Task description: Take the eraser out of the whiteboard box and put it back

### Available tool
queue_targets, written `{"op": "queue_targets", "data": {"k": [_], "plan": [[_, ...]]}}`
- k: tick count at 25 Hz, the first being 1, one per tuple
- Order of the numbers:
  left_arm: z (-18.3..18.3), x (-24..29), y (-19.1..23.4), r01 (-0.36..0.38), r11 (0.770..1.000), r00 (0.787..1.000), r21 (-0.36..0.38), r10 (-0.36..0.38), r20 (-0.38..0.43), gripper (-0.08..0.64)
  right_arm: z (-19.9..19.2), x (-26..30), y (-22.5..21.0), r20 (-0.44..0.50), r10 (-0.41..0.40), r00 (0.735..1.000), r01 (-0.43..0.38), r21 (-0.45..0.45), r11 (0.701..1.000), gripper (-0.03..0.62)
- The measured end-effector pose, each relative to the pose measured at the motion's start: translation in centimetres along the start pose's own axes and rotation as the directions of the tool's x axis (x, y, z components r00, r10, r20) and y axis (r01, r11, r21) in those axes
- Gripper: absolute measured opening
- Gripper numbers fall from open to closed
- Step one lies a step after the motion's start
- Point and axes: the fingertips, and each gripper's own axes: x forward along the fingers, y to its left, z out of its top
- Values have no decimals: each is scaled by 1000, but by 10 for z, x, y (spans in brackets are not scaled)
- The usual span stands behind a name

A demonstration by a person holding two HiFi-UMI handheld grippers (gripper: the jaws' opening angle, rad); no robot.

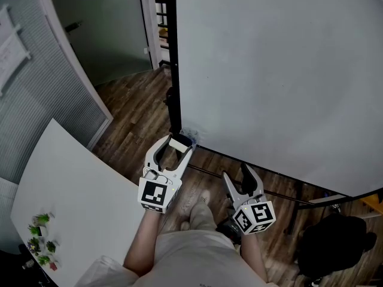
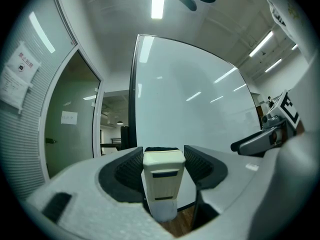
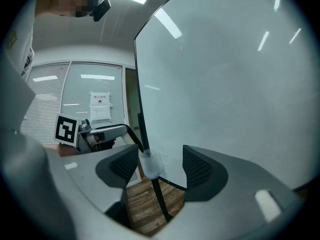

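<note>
Cream eraser (image 2: 162, 184) upright in L gripper (image 2: 162, 156), near box (image 3: 150, 165)

R hand-held gripper (image 3: 160, 165) jaws apart, whiteboard (image 3: 225, 84) ahead

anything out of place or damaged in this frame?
Only the eraser: it sits clamped in the left gripper, outside the clear box at the whiteboard's lower corner. The right gripper is open and empty. Nothing looks spilled, askew or damaged.

Head view looks steeply down on left gripper (image 1: 178, 147) and right gripper (image 1: 237, 175); both gripper views face level toward the shared large white whiteboard (image 1: 269, 70).
</note>
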Motion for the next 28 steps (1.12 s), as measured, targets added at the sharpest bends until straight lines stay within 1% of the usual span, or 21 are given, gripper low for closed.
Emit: {"op": "queue_targets", "data": {"k": [14,28], "plan": [[-11,21,3,-7,1000,1000,-14,7,-15,255,-1,6,-18,-13,-8,1000,8,6,1000,278],[-22,29,6,-7,1000,999,-23,7,-36,255,-5,10,-25,-28,-16,999,16,8,1000,278]]}}
